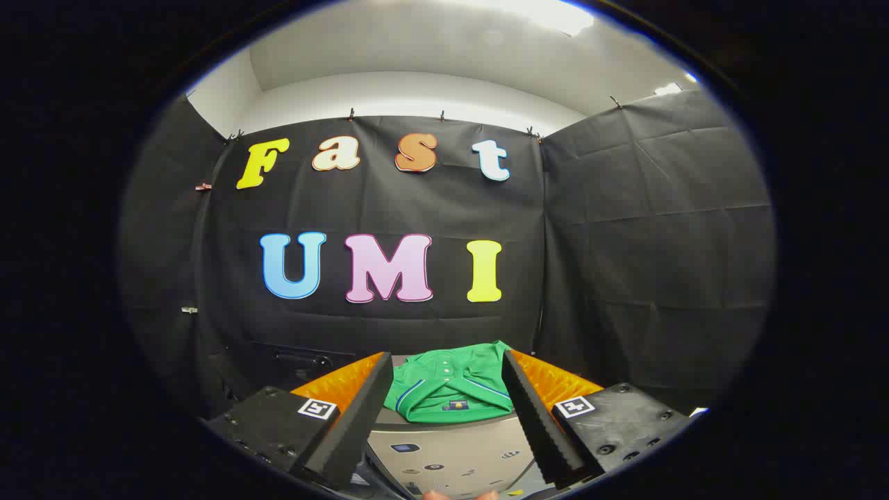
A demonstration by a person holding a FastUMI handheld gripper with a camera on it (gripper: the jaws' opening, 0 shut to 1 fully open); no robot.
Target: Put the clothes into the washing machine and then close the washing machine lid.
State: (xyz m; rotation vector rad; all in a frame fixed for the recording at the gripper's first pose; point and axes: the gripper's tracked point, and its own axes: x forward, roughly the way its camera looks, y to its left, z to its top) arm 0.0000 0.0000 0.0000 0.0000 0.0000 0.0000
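So the gripper (448,396) is spread open, low center of frame, one folded green shirt (451,385) between its fingers, atop the washing machine (451,444), gaps either side.

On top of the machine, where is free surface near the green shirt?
The open gripper frames the green shirt, which covers the far part of the top. Bare room: the grey panel between shirt and fingers, carrying small printed marks. Both sides are hidden behind the fingers.
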